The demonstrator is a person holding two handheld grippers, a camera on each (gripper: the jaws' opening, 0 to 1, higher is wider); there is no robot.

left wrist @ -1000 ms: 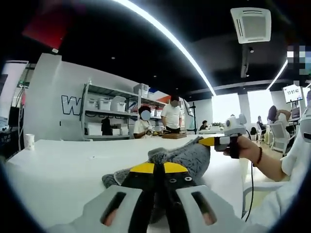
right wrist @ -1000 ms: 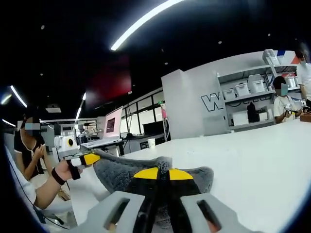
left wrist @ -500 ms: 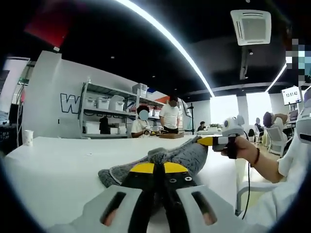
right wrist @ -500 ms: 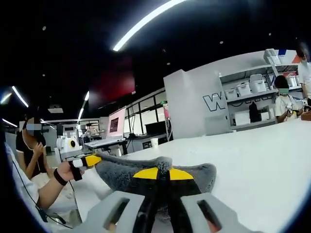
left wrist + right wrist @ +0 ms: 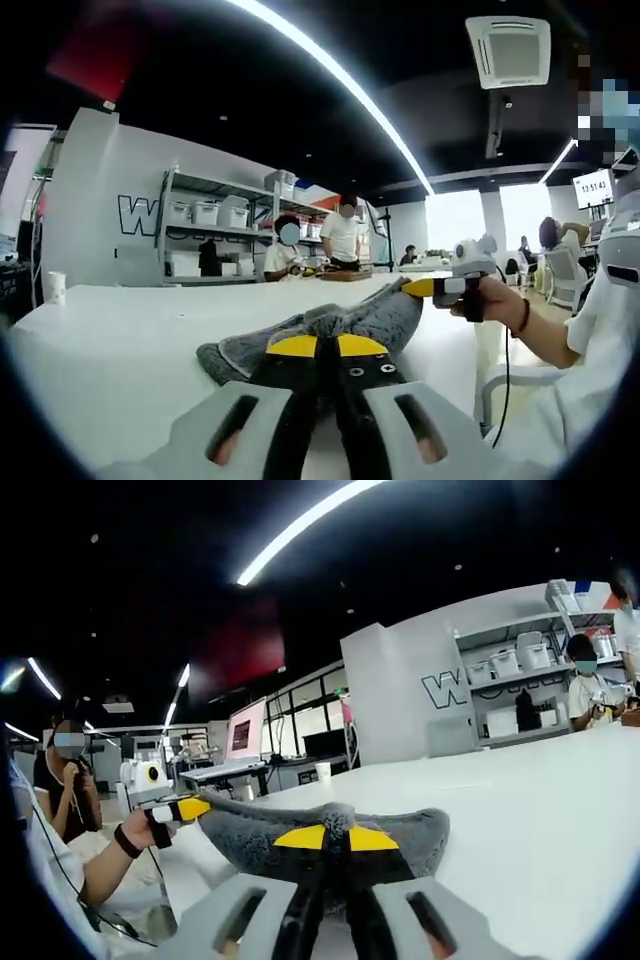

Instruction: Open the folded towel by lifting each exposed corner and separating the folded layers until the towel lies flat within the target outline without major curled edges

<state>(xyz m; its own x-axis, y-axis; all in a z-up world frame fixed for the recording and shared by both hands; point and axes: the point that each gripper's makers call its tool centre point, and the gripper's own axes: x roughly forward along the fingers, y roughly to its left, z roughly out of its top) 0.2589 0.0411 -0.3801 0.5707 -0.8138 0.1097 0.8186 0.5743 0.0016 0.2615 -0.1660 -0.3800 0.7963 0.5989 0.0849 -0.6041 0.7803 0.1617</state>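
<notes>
White worktop [image 5: 110, 340], shelving behind: my left gripper [image 5: 318, 347] and right gripper [image 5: 335, 838] each pinch the grey towel [image 5: 300, 825]; I should draw them apart evenly, keeping it low

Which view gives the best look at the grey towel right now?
The right gripper view: the towel stretches broadside between both grippers, its long edge visible. The left gripper view shows the towel bunched and foreshortened, running toward the right gripper.

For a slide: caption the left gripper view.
Both grippers, left gripper and right gripper, pinch a grey towel above the white table.
</notes>
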